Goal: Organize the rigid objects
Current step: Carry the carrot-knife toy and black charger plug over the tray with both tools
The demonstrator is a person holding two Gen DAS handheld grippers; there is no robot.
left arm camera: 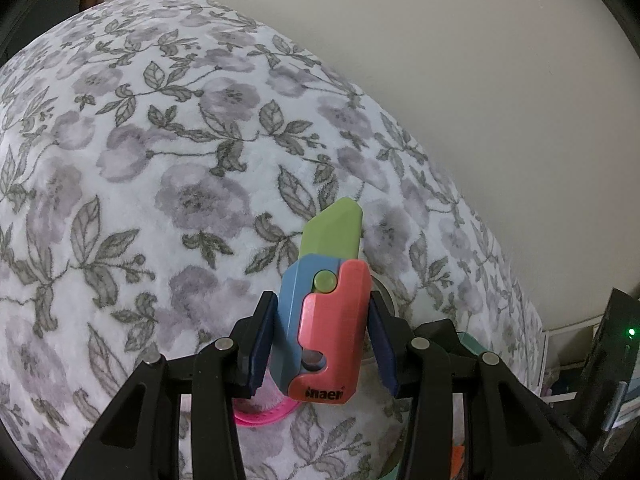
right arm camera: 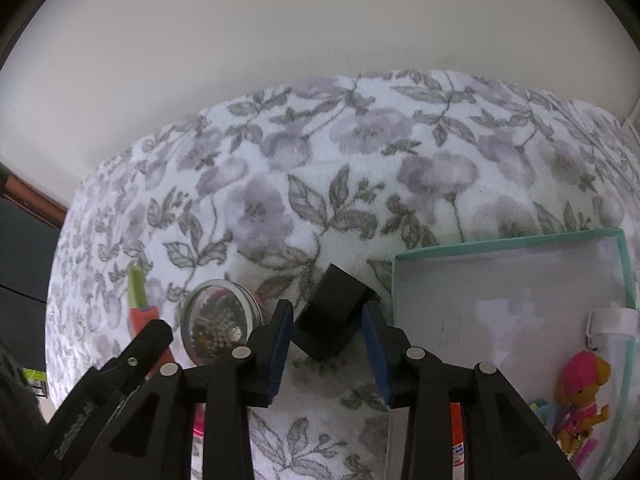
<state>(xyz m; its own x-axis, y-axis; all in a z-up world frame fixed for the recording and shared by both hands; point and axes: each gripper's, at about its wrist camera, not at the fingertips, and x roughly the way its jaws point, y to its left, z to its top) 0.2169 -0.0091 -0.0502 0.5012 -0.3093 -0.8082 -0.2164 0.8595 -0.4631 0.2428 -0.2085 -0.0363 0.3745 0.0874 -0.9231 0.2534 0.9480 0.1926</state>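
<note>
One white fleece blanket (left arm camera: 140,184) printed with grey-lilac flowers and leaves covers the whole work surface, with a plain cream wall (left arm camera: 480,80) behind it. One shallow mint-green cardboard box (right arm camera: 516,240) with a white inside lies on the blanket at the right of the right wrist view; in its near corner sits one small toy dog in a pink cap and outfit (right arm camera: 582,396). One round clear-lidded tin (right arm camera: 218,322), filled with small dark bits, lies tilted on the blanket left of the right gripper (right arm camera: 330,344). One black block-shaped plug adapter (right arm camera: 334,320) rests on the blanket between that gripper's blue pads, which stand apart from it, so the jaws are open around it. One plastic toy knife (left arm camera: 324,312), with a blue and coral-red handle, a lime-green blade and a green button, is clamped by the left gripper (left arm camera: 320,344), blade pointing away. Its handle end reads "inaen", the first letter unclear. One pink ring (left arm camera: 264,416) peeks out beneath.
</note>
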